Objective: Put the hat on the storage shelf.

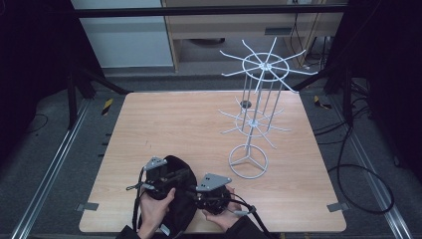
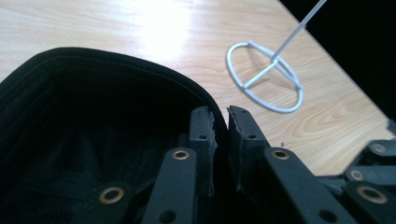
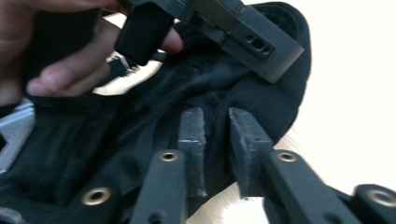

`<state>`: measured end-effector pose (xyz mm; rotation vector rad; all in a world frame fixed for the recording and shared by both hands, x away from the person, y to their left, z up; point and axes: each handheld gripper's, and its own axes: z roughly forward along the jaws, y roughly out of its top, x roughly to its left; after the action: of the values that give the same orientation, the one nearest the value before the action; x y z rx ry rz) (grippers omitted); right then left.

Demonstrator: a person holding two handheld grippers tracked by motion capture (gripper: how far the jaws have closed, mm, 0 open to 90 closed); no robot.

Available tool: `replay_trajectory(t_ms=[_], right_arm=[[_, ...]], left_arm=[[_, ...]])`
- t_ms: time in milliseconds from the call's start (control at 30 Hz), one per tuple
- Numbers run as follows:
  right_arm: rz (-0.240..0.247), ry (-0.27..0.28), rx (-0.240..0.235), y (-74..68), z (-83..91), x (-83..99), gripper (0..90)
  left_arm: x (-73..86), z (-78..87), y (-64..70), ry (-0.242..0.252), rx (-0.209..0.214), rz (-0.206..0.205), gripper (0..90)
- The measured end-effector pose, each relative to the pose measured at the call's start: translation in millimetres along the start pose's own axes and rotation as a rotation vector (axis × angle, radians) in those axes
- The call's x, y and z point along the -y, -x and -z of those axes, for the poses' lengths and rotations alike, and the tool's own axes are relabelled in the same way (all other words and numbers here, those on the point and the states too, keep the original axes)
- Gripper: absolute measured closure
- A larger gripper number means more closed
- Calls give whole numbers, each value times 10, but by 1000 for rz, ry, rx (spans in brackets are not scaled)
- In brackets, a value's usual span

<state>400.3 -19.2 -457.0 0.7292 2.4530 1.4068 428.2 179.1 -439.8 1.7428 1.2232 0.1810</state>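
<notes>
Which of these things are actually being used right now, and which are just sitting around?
In use:
- black cap, gripped at its edge
- left gripper, jaws pinched on the cap's rim
- right gripper, jaws on the cap's fabric

Sitting around:
- white wire rack, standing apart on the wooden table
- loose cables on the floor

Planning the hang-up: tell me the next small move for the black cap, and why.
Probably lift the black cap off the table with both grippers. The left gripper pinches its edge, the right gripper grips its fabric, and the white wire rack stands apart.
</notes>
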Motion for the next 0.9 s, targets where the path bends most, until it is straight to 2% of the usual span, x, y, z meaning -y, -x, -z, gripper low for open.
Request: replay_trajectory(t_ms=[67,133,200,333,367,400,500,533,567,600,633,900], right_arm=[[-9,29,-19,11,76,-17,618],[-17,43,-24,20,118,-24,594],[-40,91,-41,54,248,-37,562],[-44,111,-6,105,361,-44,546],[-57,128,9,152,405,-44,535],[-63,130,16,171,415,-42,530],[-79,129,20,199,405,-30,508],[-79,129,20,199,405,-30,508],[-83,128,12,193,383,-28,493],[-83,128,12,193,383,-28,493],[-81,128,7,173,362,-33,484],[-94,130,-51,119,306,-38,471]], left_arm=[[-17,40,2,14,12,-1,816],[-39,82,6,33,22,-4,818],[-71,151,17,68,37,-18,835],[-114,233,41,96,48,-38,850],[-143,281,66,110,52,-60,851],[-143,281,66,110,52,-60,851],[-189,358,141,139,69,-106,853],[-189,358,141,139,69,-106,853],[-211,389,178,149,71,-129,854],[-211,389,178,149,71,-129,854],[-242,415,209,166,74,-147,854],[-329,433,291,207,96,-168,855]])
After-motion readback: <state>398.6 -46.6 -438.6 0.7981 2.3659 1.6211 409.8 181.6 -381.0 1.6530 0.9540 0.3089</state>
